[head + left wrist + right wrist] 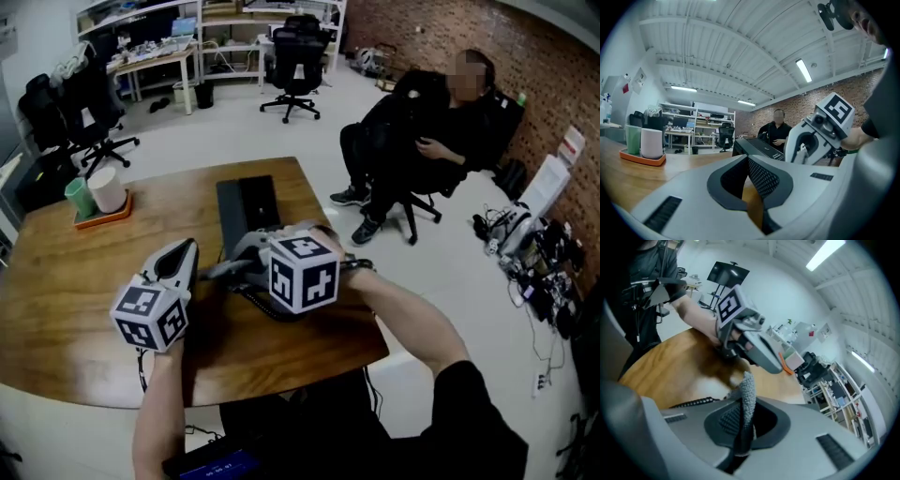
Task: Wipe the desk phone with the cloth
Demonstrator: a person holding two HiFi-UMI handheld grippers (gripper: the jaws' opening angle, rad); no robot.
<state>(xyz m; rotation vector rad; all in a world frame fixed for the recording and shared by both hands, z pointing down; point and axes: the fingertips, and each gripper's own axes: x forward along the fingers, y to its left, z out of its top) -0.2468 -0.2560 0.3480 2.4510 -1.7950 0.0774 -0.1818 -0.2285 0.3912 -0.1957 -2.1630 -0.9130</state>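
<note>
The black desk phone (246,202) lies on the wooden desk (84,281); the left gripper view shows it as a dark slab (759,147). My right gripper (230,270) hangs over the phone's near end, pointing left. In the right gripper view it (745,394) is shut on a strip of grey knit cloth (748,390). The phone's coiled cord (693,402) runs just beyond the jaws. My left gripper (185,248) is left of the phone, low over the wood. Its jaws (746,161) meet at the tips with nothing between them.
An orange tray (101,217) with a green cup (80,197) and a white cup (106,187) stands at the desk's far left. A person (422,131) sits on a chair beyond the desk's right edge. Office chairs (292,56) and cluttered shelves fill the back.
</note>
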